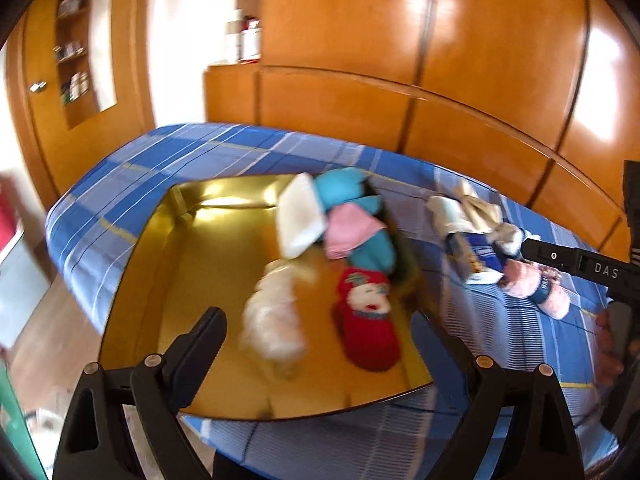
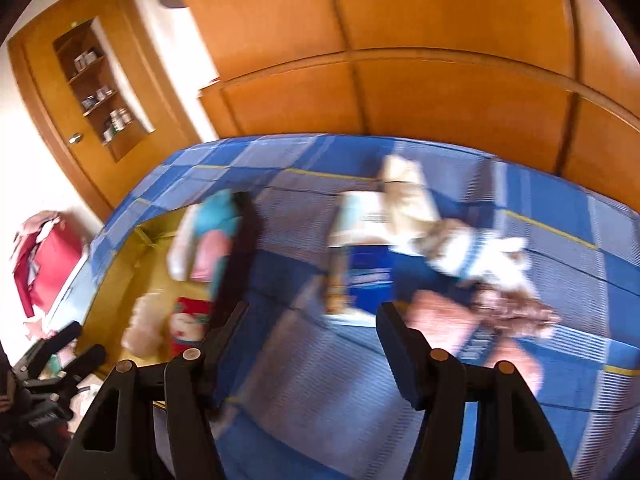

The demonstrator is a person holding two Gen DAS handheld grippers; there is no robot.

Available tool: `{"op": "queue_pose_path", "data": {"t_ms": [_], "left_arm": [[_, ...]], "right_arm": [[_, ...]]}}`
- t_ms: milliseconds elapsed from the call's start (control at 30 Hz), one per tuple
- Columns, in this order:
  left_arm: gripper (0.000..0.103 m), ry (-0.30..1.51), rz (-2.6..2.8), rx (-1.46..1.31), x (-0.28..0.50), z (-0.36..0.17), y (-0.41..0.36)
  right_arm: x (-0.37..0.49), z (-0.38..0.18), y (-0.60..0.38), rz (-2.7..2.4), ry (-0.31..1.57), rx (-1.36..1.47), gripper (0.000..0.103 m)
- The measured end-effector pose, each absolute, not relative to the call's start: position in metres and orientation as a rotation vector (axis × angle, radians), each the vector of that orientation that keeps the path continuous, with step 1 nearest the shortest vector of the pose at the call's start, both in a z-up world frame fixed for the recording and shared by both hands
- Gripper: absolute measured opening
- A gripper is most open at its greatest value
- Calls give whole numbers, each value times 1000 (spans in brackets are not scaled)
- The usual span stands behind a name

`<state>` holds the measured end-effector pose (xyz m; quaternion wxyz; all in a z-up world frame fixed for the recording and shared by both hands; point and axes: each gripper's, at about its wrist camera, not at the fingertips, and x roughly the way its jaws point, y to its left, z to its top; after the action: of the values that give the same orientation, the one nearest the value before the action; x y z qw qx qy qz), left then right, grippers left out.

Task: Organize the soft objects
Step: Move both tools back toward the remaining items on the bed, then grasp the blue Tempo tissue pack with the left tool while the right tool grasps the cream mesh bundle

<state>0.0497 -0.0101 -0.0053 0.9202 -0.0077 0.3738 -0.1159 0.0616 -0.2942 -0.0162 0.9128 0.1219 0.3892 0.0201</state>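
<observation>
glossy wooden wardrobe (image 1: 400, 40) behind plaid bed (image 2: 320, 380)

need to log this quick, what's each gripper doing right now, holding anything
left gripper: jaws open, holding nothing, above the gold cardboard box.
right gripper: jaws open, holding nothing, above the blue plaid bedsheet.

The bed (image 1: 248, 152) wears a blue plaid cover with white stripes and thin yellow lines. On it, the box (image 1: 168, 264) is glossy golden yellow inside. In the box lie a red sock (image 1: 370, 320) with a white figure, a fluffy white piece (image 1: 276, 320), a pink piece (image 1: 348, 228), turquoise pieces (image 1: 340, 188) and a white pad (image 1: 300, 216). Toward the bed's right edge lies a fuzzy pink sock (image 1: 536, 284) with a navy band. The cabinets (image 1: 400, 40) behind are orange-brown wood.
</observation>
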Motion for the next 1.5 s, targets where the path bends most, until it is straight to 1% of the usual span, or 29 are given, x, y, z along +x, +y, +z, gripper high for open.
{"op": "queue_pose_path", "data": {"t_ms": [367,500,733,933,1033,1067,1133,1200,1233,1300,1333,1367,1500], "left_arm": [[94,740,-413,112,63,21,-90],[94,755,-476,152,74,24,-128],[93,867,-513,182,115,0,-195],[92,968,-482,155,151,-31,-231],[92,982,-480,148,160,-41,-243],[91,983,-477,148,162,-43,-245],[83,997,-470,149,169,-52,-251],[59,1013,-465,159,175,-60,-256],[55,1028,-463,162,177,-66,-259],[54,1045,-459,152,180,-74,-258],[54,1014,-448,156,178,-72,-257],[54,1021,-464,147,177,-72,-256],[54,982,-495,132,158,-60,-247]], "right_arm": [[24,-17,-403,-164,776,279,64],[12,-23,-432,-198,748,346,64],[4,-24,-454,-193,714,462,64],[4,-21,-456,-170,702,502,64],[5,-19,-454,-161,699,505,64],[4,-18,-453,-160,694,511,64],[3,-17,-452,-151,689,515,64],[4,-17,-450,-151,688,507,64],[4,-17,-449,-150,688,505,64],[4,-17,-449,-146,690,503,64],[4,-16,-448,-146,691,497,64],[4,-16,-447,-145,691,493,64],[5,-17,-446,-151,697,480,64]]}}
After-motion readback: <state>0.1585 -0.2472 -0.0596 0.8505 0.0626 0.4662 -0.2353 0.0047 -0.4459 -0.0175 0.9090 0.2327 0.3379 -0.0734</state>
